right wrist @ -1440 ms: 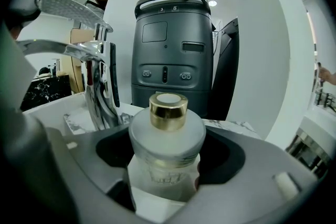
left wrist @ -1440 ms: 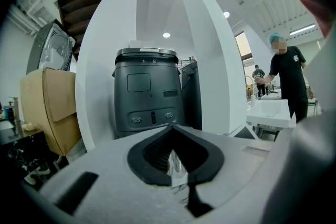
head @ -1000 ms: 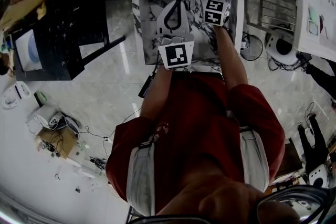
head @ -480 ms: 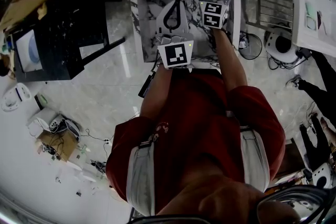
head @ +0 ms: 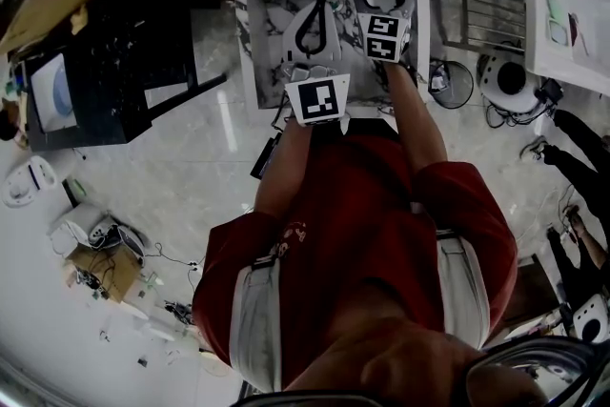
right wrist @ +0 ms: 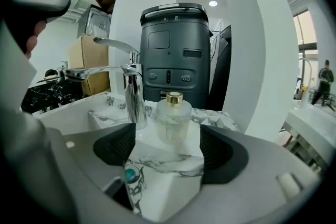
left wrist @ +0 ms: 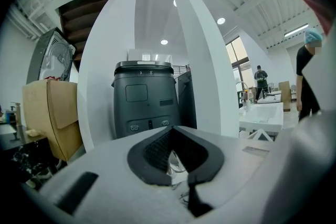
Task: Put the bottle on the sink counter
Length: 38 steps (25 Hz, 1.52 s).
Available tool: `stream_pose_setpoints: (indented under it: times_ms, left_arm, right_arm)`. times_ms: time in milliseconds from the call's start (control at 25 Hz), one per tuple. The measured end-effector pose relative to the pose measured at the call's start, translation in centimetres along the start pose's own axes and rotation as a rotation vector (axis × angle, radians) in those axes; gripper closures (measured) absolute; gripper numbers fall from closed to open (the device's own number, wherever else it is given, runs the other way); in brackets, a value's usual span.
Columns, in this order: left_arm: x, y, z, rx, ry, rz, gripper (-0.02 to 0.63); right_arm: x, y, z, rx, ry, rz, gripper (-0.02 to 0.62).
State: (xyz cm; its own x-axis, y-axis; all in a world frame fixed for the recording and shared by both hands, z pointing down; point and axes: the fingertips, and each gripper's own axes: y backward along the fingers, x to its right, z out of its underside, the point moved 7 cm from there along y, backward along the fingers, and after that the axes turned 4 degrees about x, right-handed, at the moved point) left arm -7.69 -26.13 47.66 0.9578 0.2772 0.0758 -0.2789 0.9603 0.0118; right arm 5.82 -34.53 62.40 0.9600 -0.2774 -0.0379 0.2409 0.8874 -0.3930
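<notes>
So the bottle [right wrist: 173, 117] is standing upright on the sink counter [right wrist: 215, 117] at the far edge, just right of the faucet [right wrist: 133, 98], gold cap on top, nothing touching it. Looks to me like the placing part is done, since it's on the marble and on its own base. My guess on the spot is that it's tucked back beside the tap so it's clear of the basin drop-off. The right gripper [right wrist: 167, 148] has its jaws wide apart and nothing between them. The bottle sits a bit beyond the pads [right wrist: 116, 144], roughly centred in the gap but not in contact, which reads like a release rather than a grab. From the head view the right arm [head: 416, 110] is stretched out fairly straight over the sink, with the gripper pointing away toward the far side and held pretty level. The left gripper [left wrist: 173, 139] has its jaws closed tip to tip on nothing that I can see. It's parked just left of the right one over the basin [head: 276, 24], doing no work. If anything goes wrong from here, I'd say it's a jaw clipping the bottle or the faucet on the way back.
</notes>
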Motion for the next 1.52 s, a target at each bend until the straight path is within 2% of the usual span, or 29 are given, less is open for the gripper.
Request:
stream_pose_setpoints:
  times_ms: [200, 360, 880, 1360, 1520]
  left_arm:
    - [0.4, 0.8, -0.5, 0.007, 0.005, -0.001, 0.612]
    - [0.8, 1.4, -0.7, -0.008, 0.005, 0.009, 0.612]
    - [1.3, 1.8, -2.3, 0.005, -0.007, 0.025, 0.612]
    - [0.3, 1.5, -5.0, 0.084, 0.002, 0.013, 0.612]
    - [0.0, 1.6, -6.1, 0.134, 0.019, 0.000, 0.612]
  right_arm:
    - [0.0, 2.5, -0.6, 0.040, -0.009, -0.006, 0.210]
    - [-0.3, 4.7, -1.7, 0.089, -0.015, -0.044, 0.209]
    - [-0.3, 10.4, -6.6, 0.259, 0.003, -0.066, 0.206]
    - [-0.6, 13.5, -11.6, 0.378, 0.054, -0.090, 0.202]
    - [-0.3, 14.3, -13.1, 0.411, 0.054, -0.082, 0.202]
